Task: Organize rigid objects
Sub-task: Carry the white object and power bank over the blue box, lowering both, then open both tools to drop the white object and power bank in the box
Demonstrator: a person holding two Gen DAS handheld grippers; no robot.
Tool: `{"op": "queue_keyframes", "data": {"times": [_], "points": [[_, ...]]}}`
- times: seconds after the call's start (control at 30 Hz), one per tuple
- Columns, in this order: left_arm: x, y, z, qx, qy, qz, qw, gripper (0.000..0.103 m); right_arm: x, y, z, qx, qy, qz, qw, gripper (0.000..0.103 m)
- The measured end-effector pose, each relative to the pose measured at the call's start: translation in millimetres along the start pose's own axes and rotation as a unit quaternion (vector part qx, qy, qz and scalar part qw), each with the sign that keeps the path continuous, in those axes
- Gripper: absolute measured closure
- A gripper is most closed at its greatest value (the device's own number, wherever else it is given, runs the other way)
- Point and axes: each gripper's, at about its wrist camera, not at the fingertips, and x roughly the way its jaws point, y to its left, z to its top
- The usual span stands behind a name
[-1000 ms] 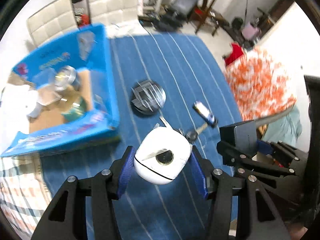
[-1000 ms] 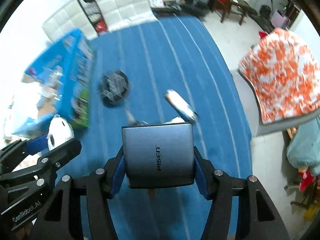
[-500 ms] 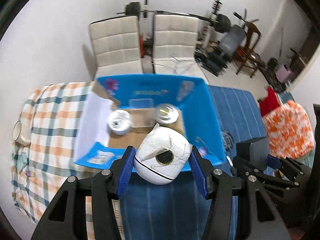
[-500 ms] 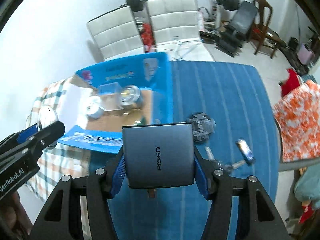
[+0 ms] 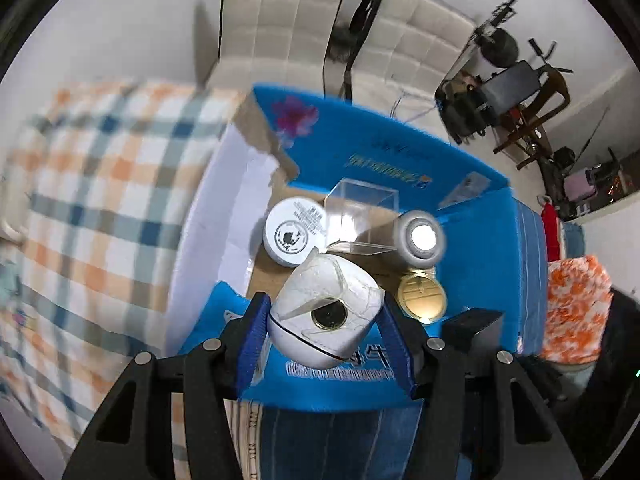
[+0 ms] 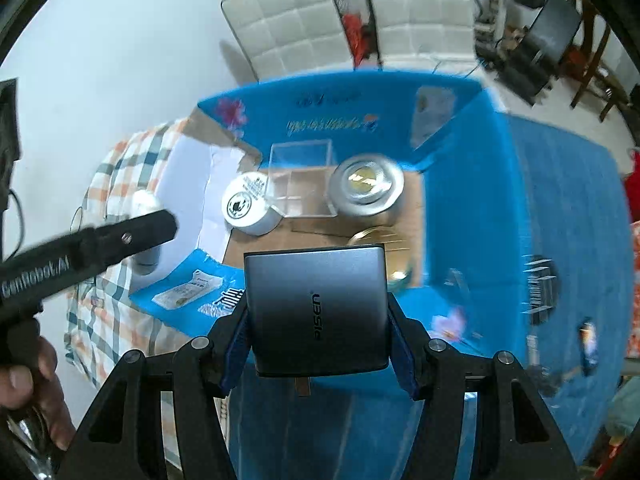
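L gripper [image 5: 326, 316] clamped on white rounded case [image 5: 324, 312], lower-center of frame, just over near wall of blue box [image 5: 400, 152]. R gripper [image 6: 318, 320] clamped on grey PISEN charger [image 6: 316, 312], lower center, also at box's near edge. Inside box: white tin [image 5: 294, 236], clear cube [image 5: 360, 216], silver tin [image 5: 420, 238], gold disc [image 5: 422, 294].

jars [image 5: 295, 237] in box [image 5: 384, 160], probably on table [image 6: 568, 208]

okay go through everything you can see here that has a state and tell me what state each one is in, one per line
left gripper: shut on the white round case, above the box.
right gripper: shut on the grey power bank.
blue cardboard box: open, flaps up.
clear plastic cube: inside the box, looks empty.
white round tin: inside the box, lid on.
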Motion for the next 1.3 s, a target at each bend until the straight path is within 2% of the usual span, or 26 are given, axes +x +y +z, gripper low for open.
{"op": "queue_keyframes", "data": {"times": [0.17, 0.27, 0.43, 0.73, 0.93, 1.03, 1.17, 1.2, 1.23, 1.3], "points": [[51, 24, 15, -0.03, 0.08, -0.024, 0.996, 0.051, 44, 4, 11, 0.011, 0.027, 0.021, 0.999, 0.041], [70, 27, 18, -0.025, 0.111, -0.023, 0.9932, 0.051, 61, 10, 17, 0.003, 0.028, 0.014, 1.0, 0.041], [88, 25, 23, -0.01, 0.137, -0.009, 0.9905, 0.051, 87, 14, 25, 0.003, 0.043, 0.004, 0.999, 0.04], [101, 24, 20, 0.005, 0.154, 0.012, 0.9879, 0.051, 121, 14, 29, 0.004, 0.068, -0.013, 0.998, 0.04], [107, 25, 12, 0.003, 0.172, 0.018, 0.9849, 0.05, 129, 13, 32, 0.007, 0.082, -0.019, 0.996, 0.038], [101, 26, 9, 0.0, 0.159, 0.018, 0.9871, 0.046, 128, 14, 34, 0.004, 0.084, -0.026, 0.996, 0.038], [86, 20, 9, 0.001, 0.133, 0.023, 0.9908, 0.046, 116, 14, 34, -0.001, 0.082, -0.039, 0.996, 0.037], [82, 19, 8, 0.004, 0.128, 0.026, 0.9914, 0.043, 113, 11, 33, 0.001, 0.08, -0.047, 0.996, 0.037], [76, 17, 6, 0.009, 0.119, 0.033, 0.9923, 0.028, 108, 10, 33, 0.003, 0.078, -0.055, 0.995, 0.034], [66, 13, 3, 0.015, 0.1, 0.043, 0.994, 0.009, 97, 4, 32, 0.009, 0.068, -0.067, 0.995, 0.027]]}}
